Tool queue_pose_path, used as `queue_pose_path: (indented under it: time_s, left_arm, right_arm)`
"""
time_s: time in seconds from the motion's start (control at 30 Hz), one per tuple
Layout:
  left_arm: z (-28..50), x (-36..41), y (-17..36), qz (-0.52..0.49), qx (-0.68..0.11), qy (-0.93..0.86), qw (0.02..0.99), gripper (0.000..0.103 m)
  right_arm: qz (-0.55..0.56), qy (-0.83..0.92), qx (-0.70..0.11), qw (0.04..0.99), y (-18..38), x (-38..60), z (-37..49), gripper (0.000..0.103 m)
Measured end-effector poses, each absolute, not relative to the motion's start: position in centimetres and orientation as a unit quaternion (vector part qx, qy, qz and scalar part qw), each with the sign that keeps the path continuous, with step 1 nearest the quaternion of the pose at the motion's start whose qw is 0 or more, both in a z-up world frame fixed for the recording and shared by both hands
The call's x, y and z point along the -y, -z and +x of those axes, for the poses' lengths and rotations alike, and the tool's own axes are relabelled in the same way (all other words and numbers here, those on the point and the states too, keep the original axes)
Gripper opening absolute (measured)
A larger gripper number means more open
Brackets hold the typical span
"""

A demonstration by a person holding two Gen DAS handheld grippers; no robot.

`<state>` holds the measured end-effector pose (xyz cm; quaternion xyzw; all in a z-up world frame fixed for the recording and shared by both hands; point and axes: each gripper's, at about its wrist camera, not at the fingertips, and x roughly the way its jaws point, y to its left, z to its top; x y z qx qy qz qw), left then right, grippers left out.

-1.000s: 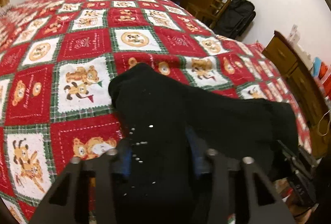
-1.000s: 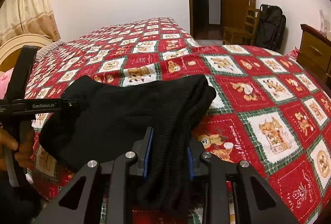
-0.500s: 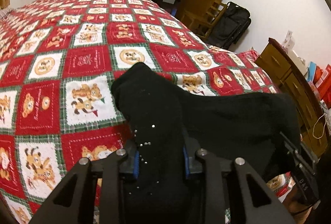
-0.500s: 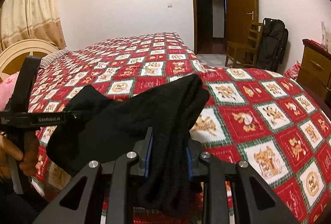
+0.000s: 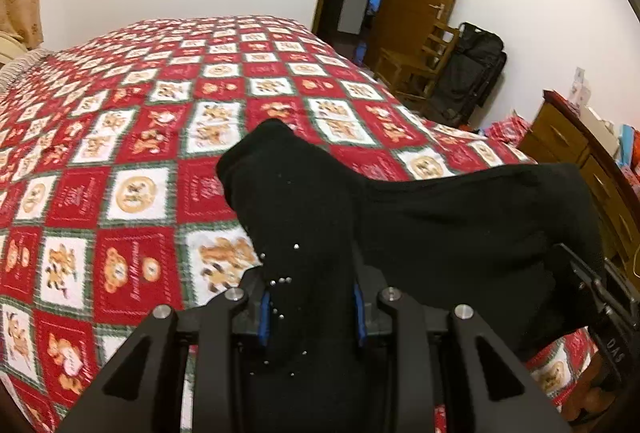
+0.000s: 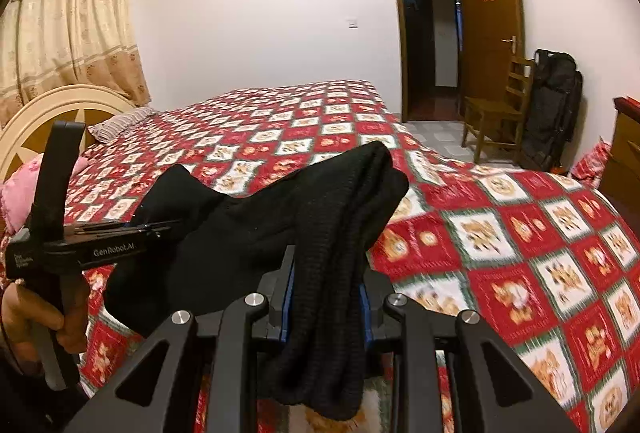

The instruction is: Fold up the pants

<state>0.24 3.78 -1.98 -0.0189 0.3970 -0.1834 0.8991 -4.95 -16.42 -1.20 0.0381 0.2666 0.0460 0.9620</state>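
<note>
The black pants (image 5: 460,225) hang bunched between my two grippers, lifted above the bed. My left gripper (image 5: 310,313) is shut on one end of the pants, with small shiny studs on the cloth there. My right gripper (image 6: 326,297) is shut on the ribbed other end of the pants (image 6: 340,217). In the right wrist view the left gripper (image 6: 156,229) shows at the left, held by a hand. In the left wrist view the right gripper's body (image 5: 600,297) shows at the right edge.
The bed has a red, white and green bear-patterned quilt (image 5: 132,193), a cream headboard (image 6: 52,113) and pillows. A wooden chair (image 6: 496,109), a black bag (image 6: 556,109), an open door (image 6: 488,21) and a wooden dresser (image 5: 580,149) stand beyond the bed.
Both grippers have risen with the pants, tilting up so more wall and door show. The pants have lifted off the quilt and hang between them.
</note>
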Motion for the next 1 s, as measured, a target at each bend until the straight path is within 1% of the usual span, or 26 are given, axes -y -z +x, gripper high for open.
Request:
queue_pose_path:
  time_s: [0.37, 0.67, 1.0]
  left_arm:
    - [4.4, -8.6, 0.6, -0.026, -0.374, 0.107, 0.921, 0.031]
    - [7.7, -12.3, 0.6, -0.030, -0.358, 0.032, 0.933, 0.031]
    - [12.1, -15.1, 1.6, -0.030, -0.362, -0.022, 0.931, 0.031]
  right_arm:
    - [0.047, -0.102, -0.275, 0.955, 0.1, 12.1, 3.5, 0.026]
    - [0.006, -0.129, -0.271, 0.954, -0.1, 7.0, 10.4, 0.026]
    - [-0.004, -0.146, -0.303, 0.942, 2.5, 3.4, 18.8, 0.026]
